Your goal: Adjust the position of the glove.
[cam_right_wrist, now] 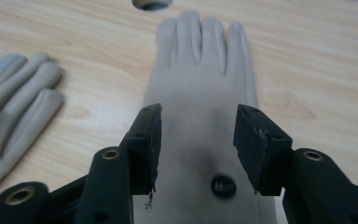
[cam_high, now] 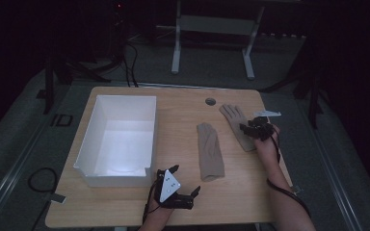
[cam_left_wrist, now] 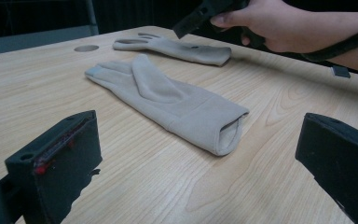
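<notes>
Two flat beige fabric gloves lie on the wood-grain table (cam_high: 125, 207). Right tongs (cam_right_wrist: 198, 144) gape over the far glove (cam_right_wrist: 200, 93); left tongs (cam_left_wrist: 196, 158) gape near the near glove (cam_left_wrist: 168, 100).

I see two beige gloves (cam_left_wrist: 168, 100) (cam_right_wrist: 200, 116) of soft, matt, felt-like cloth on my pale wood-grain tabletop (cam_left_wrist: 37, 93) with its smooth satin finish, beside a smooth white plastic bin (cam_high: 118, 139), and my fingers (cam_right_wrist: 261, 144) look matt black.
</notes>
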The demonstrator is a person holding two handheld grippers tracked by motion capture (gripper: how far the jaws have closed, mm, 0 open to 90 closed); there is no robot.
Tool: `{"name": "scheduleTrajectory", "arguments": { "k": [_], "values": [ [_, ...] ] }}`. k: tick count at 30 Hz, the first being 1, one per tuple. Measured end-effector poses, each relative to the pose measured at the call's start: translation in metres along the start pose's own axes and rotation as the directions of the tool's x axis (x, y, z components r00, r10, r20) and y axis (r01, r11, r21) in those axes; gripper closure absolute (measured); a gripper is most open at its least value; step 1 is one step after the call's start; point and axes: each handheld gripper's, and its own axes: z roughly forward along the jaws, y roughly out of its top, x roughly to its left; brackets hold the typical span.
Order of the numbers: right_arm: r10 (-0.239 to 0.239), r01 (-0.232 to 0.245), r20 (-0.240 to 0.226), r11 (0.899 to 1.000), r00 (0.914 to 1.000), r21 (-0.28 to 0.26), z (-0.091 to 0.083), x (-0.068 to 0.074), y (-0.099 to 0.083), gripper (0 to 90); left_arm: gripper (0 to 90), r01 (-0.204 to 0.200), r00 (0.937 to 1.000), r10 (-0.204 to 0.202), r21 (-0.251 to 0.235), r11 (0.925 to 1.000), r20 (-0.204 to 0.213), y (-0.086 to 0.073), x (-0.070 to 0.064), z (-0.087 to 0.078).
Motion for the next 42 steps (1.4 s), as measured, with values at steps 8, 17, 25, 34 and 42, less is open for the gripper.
{"name": "scheduleTrajectory", "arguments": {
  "k": [8,17,25,34,42],
  "values": [
    [0.005,-0.005,-0.006,1.000,1.0000,0.014,0.018,-0.009,-0.001,49.8,0.4,-0.017,0.9998,0.017,-0.002,0.9999,-0.007,0.000,-0.002,0.000],
    [0.001,-0.002,0.016,0.998,0.9999,0.058,0.032,-0.007,-0.006,58.1,0.4,-0.011,0.9999,0.011,-0.004,0.9999,-0.007,0.000,-0.001,0.000],
    [0.036,-0.039,0.035,0.995,0.9988,0.094,0.028,-0.003,0.004,83.2,0.4,-0.006,1.0000,0.006,-0.002,1.0000,-0.005,0.000,-0.001,0.000],
    [0.120,-0.121,0.074,0.993,0.9900,0.004,-0.010,0.004,0.026,83.4,0.4,-0.012,0.9999,0.012,0.000,0.9999,-0.008,0.000,-0.002,0.000],
    [0.162,-0.151,0.150,0.985,0.9754,-0.079,-0.068,0.018,0.030,83.4,0.4,-0.010,0.9999,0.010,0.000,0.9999,-0.008,0.000,-0.001,0.000]
  ]
}}
